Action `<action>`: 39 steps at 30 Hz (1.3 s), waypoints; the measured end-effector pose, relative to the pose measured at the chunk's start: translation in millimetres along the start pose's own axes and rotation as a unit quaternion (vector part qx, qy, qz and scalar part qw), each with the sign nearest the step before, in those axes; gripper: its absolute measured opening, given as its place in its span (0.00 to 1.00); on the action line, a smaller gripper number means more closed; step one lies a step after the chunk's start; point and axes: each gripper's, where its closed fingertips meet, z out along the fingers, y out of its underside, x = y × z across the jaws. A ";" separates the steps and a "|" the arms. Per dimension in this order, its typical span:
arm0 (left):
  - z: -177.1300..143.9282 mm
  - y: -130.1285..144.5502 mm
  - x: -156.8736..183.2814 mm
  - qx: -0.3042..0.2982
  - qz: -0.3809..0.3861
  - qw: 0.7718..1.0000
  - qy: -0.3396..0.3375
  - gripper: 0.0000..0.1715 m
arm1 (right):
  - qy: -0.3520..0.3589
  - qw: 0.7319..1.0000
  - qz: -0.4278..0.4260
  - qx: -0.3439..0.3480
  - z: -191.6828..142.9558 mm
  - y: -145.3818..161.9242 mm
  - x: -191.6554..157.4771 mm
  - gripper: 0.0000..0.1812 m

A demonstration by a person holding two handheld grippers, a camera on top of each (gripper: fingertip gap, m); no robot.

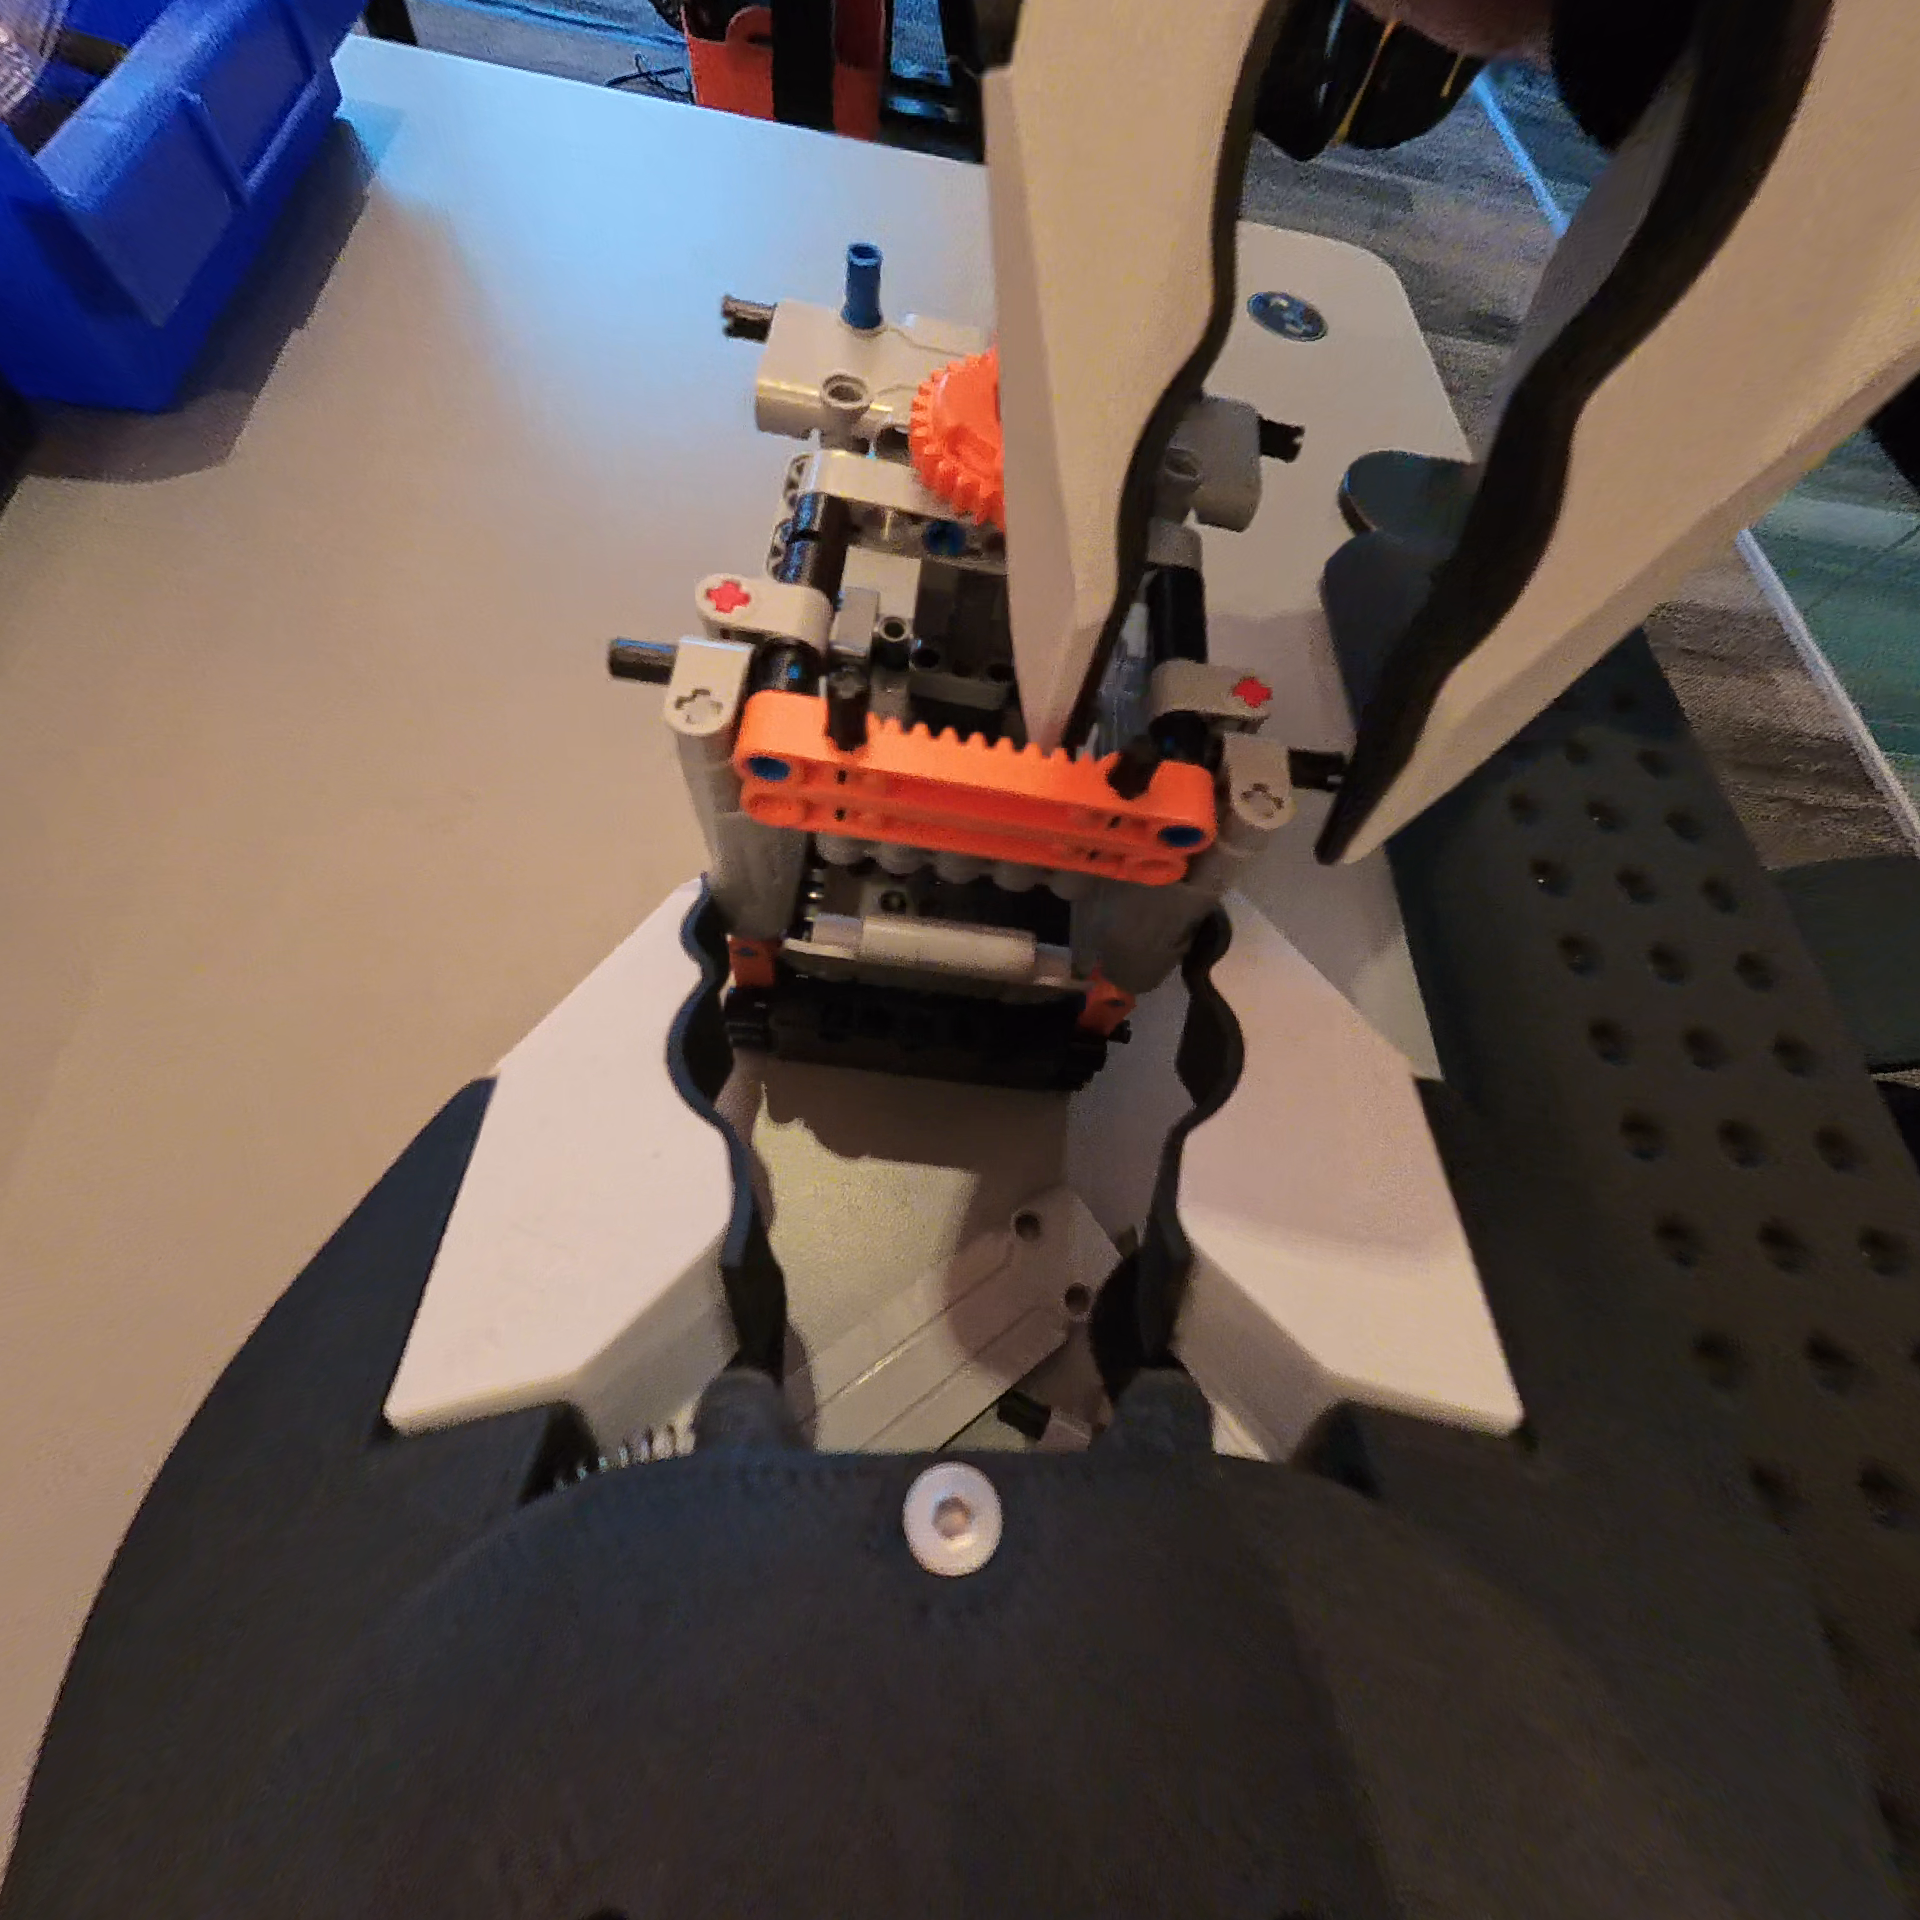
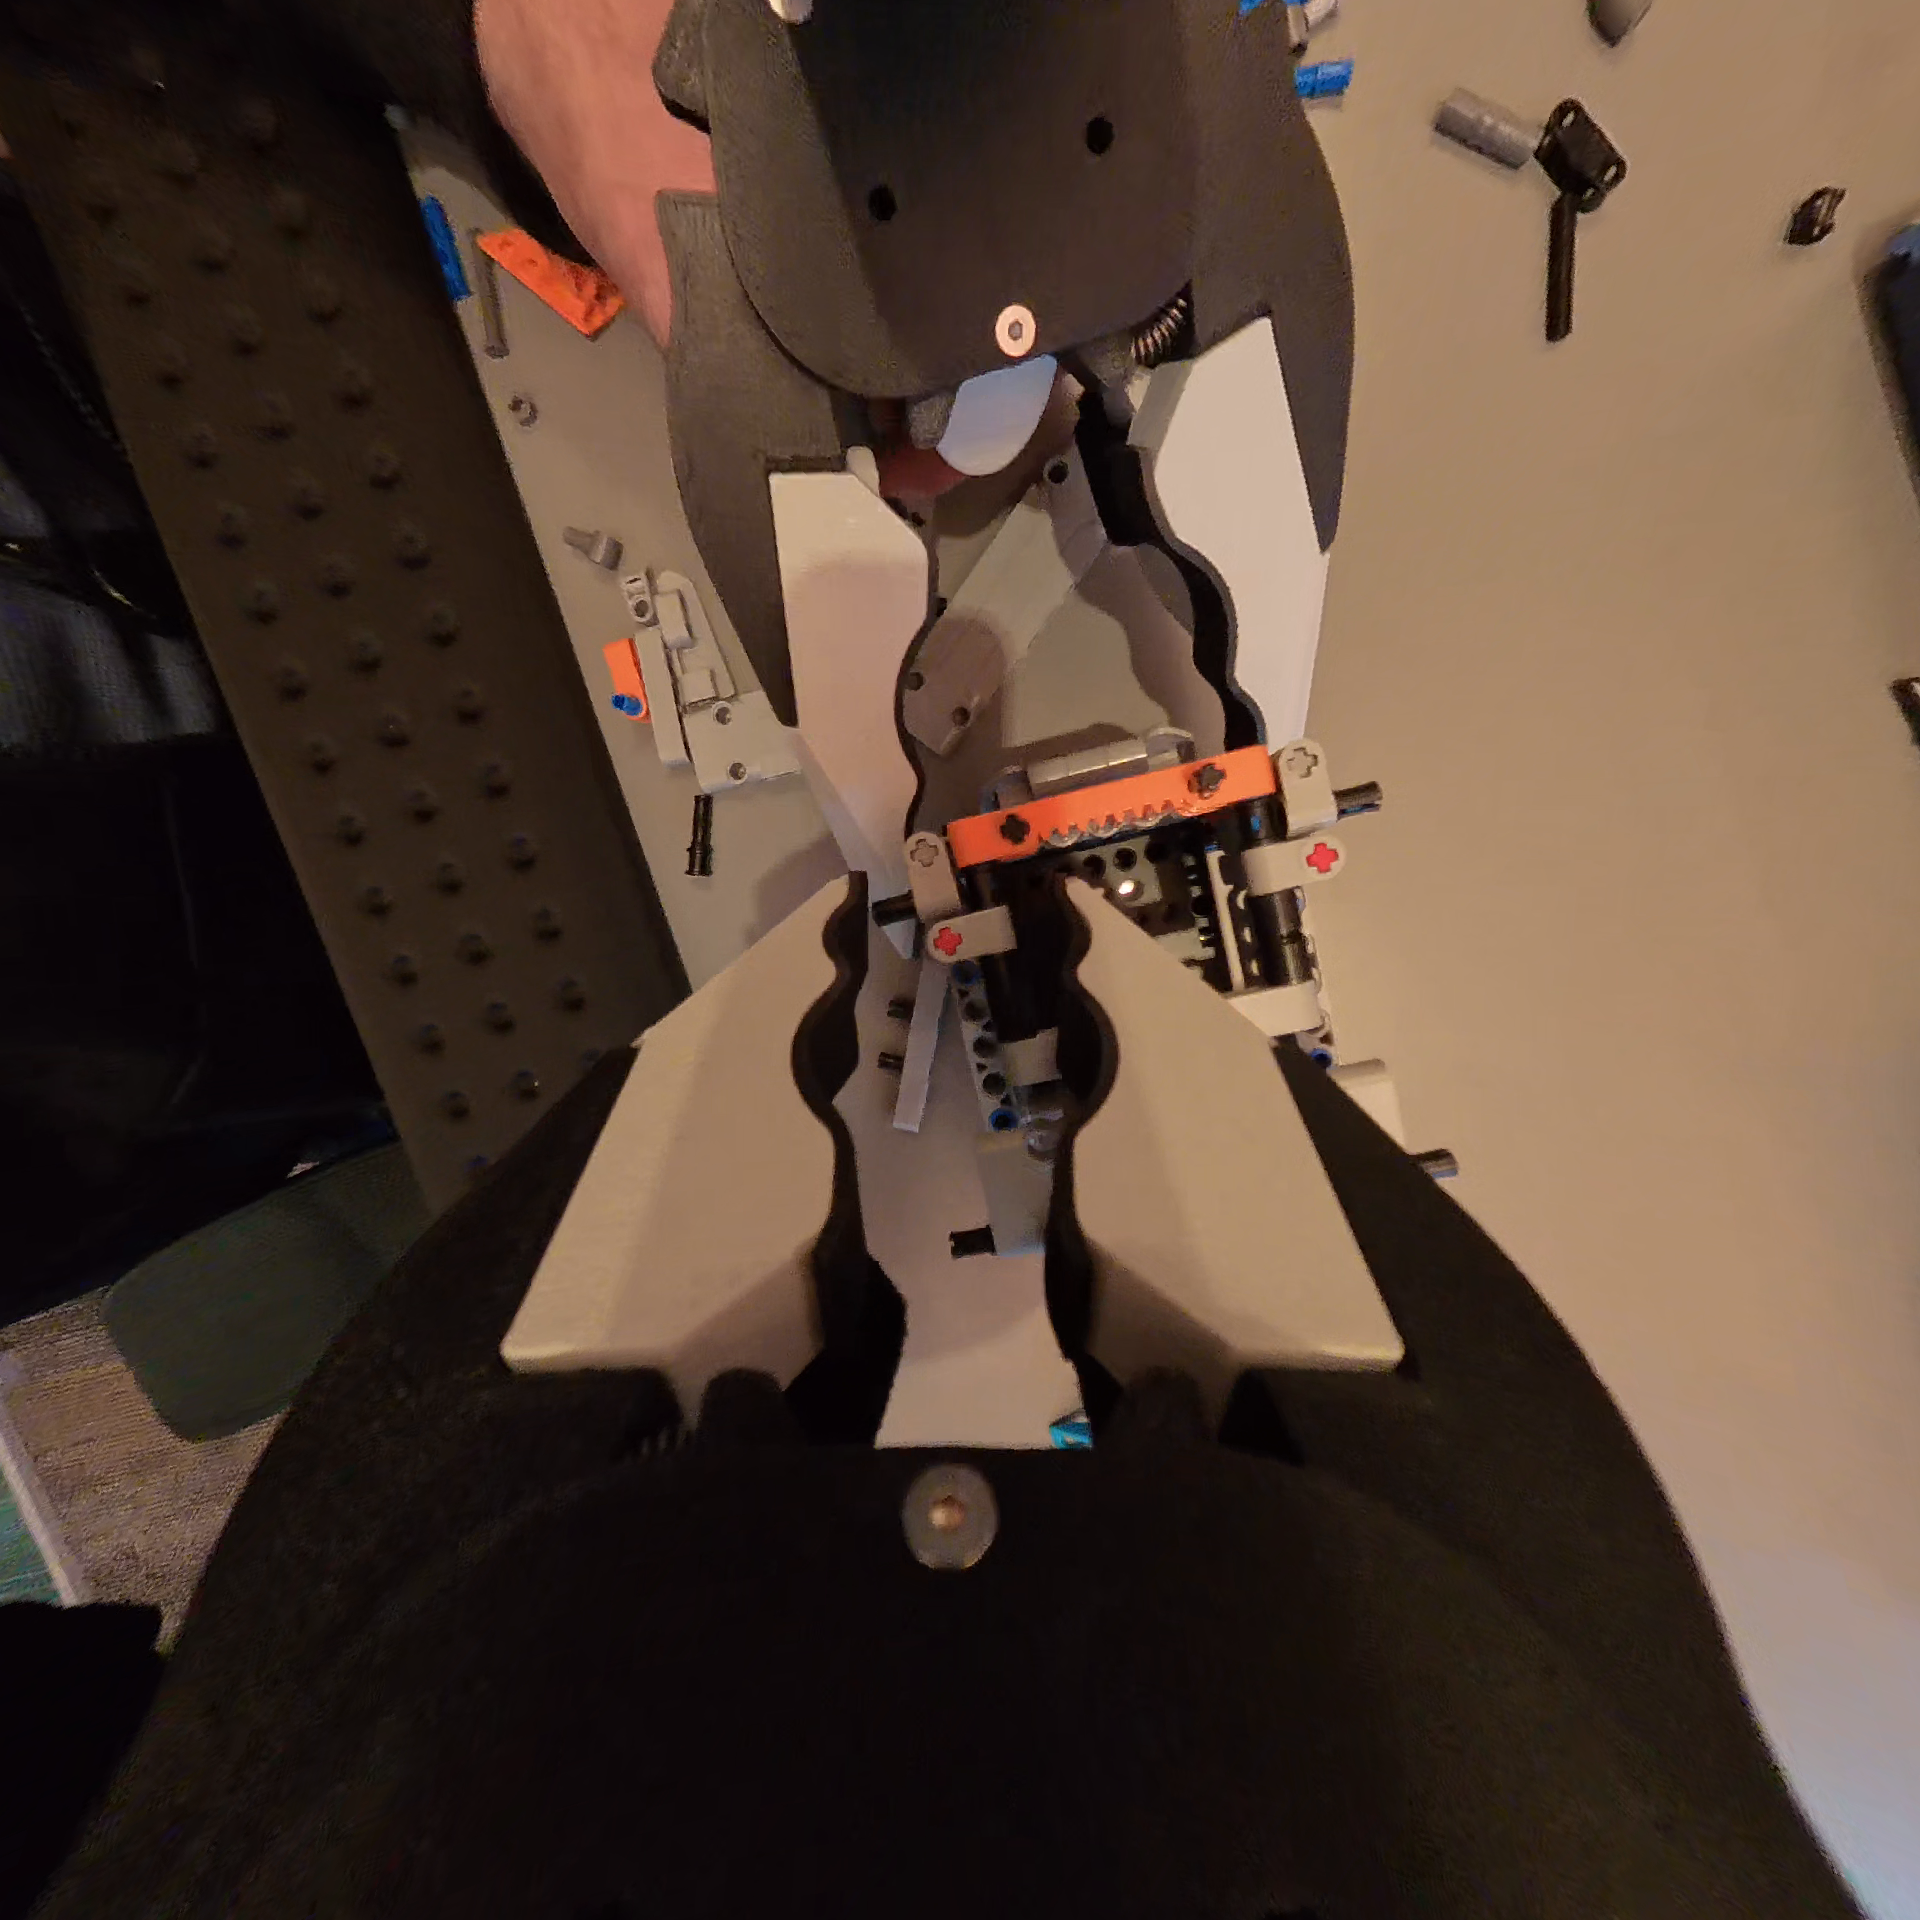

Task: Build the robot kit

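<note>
A grey, black and orange brick-built mechanism (image 1: 935, 644) with an orange toothed rack (image 1: 966, 790) and an orange gear (image 1: 961, 431) stands on the white table (image 1: 364, 675). My left gripper (image 1: 956, 925) is spread wide, with the model's near end between its pads, close against them. My right gripper (image 1: 1195, 790) comes down from above. One finger (image 1: 1049, 582) is inside the frame behind the rack, the other (image 1: 1455, 675) outside it. In the right wrist view my right gripper (image 2: 961, 904) is open around a black axle (image 2: 1003, 977), with room on both sides. The left gripper (image 2: 1086, 790) is beyond it.
A blue bin (image 1: 156, 208) stands at the table's far left. A dark perforated panel (image 1: 1662, 1039) borders the table's right edge and shows again in the right wrist view (image 2: 312, 623). Loose parts lie about: a grey sub-assembly (image 2: 696, 707), an orange piece (image 2: 551, 281) and a black connector (image 2: 1569, 177). A hand (image 2: 582, 156) holds the left gripper. Some 5 cm of space lies between my two pairs of fingers. The black connector (image 2: 1569, 177) sits 15 cm or so from the ends of my left fingers.
</note>
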 end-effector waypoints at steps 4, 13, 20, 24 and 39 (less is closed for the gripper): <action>-0.7 0.1 -0.9 -0.001 -0.003 1.000 0.000 0.50 | 0.013 1.000 -0.006 0.005 2.0 -5.0 0.0 0.14; 0.3 -0.2 -2.9 -0.002 -0.007 1.000 -0.012 0.48 | 0.063 0.998 -0.010 -0.012 1.7 -3.6 3.0 0.09; 0.7 -2.0 0.4 0.003 -0.011 1.000 0.001 0.48 | 0.048 0.999 -0.009 0.001 1.6 -4.3 1.2 0.08; -0.3 -1.0 1.6 0.006 -0.003 1.000 0.009 0.47 | 0.047 0.999 -0.010 0.005 1.6 -5.4 0.0 0.08; 3.4 7.7 1.5 -0.020 0.022 1.000 0.002 0.47 | 0.023 0.999 0.007 0.043 -7.9 -3.7 0.3 0.09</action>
